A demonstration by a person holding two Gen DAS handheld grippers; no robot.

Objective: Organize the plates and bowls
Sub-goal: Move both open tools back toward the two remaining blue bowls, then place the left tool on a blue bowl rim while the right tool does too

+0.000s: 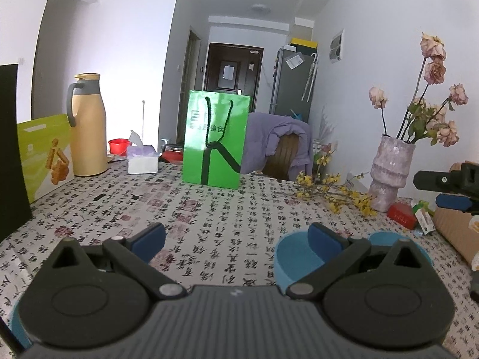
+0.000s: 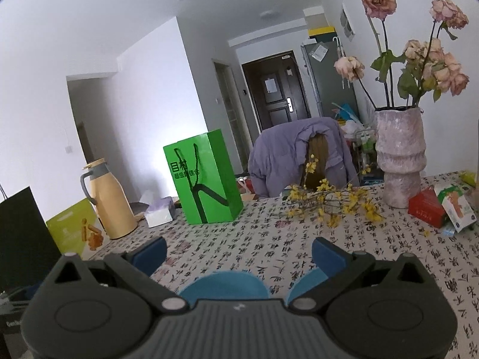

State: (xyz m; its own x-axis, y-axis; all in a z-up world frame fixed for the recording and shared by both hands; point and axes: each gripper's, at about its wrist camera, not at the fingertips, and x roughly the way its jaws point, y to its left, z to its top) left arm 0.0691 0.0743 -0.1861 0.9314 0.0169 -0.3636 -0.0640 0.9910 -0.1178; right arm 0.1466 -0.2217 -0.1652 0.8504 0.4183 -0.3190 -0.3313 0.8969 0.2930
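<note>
left gripper (image 1: 236,236) spread wide, empty; right gripper (image 2: 239,254) likewise. plain blue bowls (image 1: 295,257) upright on calligraphy-print tablecloth (image 1: 209,209).

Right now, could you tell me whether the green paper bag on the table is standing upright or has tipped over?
Upright. The green paper bag stands on its base on the tablecloth, with its cord handles hanging down its front face.

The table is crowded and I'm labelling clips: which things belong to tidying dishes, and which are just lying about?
Job:
blue bowl
second blue bowl
left gripper, open
right gripper, open

Lying about:
green bag
thermos
tissue box
vase
yellow sprigs
red box
</note>
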